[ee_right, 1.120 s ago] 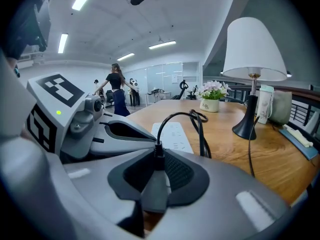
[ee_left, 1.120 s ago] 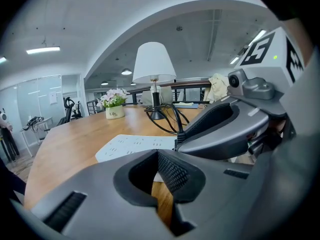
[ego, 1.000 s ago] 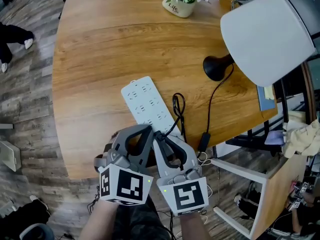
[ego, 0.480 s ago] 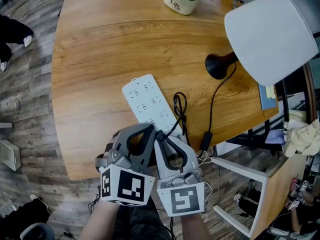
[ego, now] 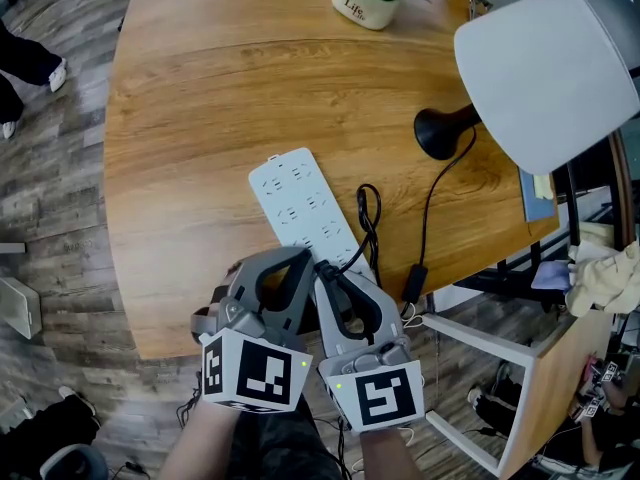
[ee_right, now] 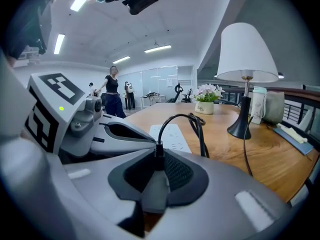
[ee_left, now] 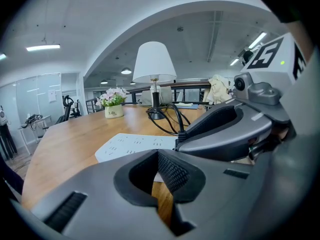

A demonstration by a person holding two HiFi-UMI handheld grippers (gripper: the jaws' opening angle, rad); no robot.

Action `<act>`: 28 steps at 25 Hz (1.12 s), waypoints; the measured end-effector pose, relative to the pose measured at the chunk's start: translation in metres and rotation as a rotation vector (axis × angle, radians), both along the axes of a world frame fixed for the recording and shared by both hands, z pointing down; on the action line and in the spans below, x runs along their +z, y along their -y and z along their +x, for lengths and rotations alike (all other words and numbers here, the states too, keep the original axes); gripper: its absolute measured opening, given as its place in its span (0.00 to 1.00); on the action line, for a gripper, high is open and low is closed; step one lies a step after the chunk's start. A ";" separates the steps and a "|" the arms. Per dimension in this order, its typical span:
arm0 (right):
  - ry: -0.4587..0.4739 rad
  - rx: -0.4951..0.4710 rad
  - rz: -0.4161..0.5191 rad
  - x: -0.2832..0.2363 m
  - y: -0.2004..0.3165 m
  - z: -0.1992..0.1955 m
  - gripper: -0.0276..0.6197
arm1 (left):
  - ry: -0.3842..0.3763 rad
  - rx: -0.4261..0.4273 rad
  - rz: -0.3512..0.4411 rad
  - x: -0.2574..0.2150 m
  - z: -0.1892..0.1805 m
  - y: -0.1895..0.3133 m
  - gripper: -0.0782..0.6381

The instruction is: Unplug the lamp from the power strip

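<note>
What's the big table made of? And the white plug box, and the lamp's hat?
The table looks like wood, or a wood-look top: it has brown grain lines and a smooth, soft sheen. The power strip seems to be hard white plastic, matte, with moulded socket slots. The lamp shade looks like white fabric or paper, plain and dull, but it is too far away to tell which.

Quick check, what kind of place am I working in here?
Probably an open-plan office or lab: glass partitions, ceiling strip lights, and a wooden table with a lamp and power strip.
</note>
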State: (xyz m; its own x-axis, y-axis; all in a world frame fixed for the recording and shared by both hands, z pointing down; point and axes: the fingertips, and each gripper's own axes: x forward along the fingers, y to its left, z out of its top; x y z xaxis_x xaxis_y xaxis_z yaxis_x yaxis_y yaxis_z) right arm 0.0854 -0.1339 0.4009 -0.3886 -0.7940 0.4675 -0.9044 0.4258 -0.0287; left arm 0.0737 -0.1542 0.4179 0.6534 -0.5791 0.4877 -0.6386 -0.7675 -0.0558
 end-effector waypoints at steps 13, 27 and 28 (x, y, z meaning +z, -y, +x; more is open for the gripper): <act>0.037 0.017 0.006 -0.001 0.000 0.002 0.14 | -0.006 -0.004 -0.006 0.000 0.000 0.000 0.10; -0.066 -0.003 0.062 0.000 -0.004 -0.005 0.14 | 0.005 -0.007 -0.024 0.001 0.000 0.001 0.10; -0.044 0.003 0.054 0.000 -0.004 -0.004 0.14 | 0.005 -0.008 -0.023 0.001 0.000 0.001 0.10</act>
State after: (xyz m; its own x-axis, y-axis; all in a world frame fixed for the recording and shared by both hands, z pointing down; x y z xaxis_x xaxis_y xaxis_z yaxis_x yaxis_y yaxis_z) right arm 0.0812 -0.1302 0.4012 -0.3667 -0.8194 0.4406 -0.9054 0.4233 0.0336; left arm 0.0736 -0.1556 0.4190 0.6465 -0.5726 0.5041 -0.6444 -0.7636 -0.0409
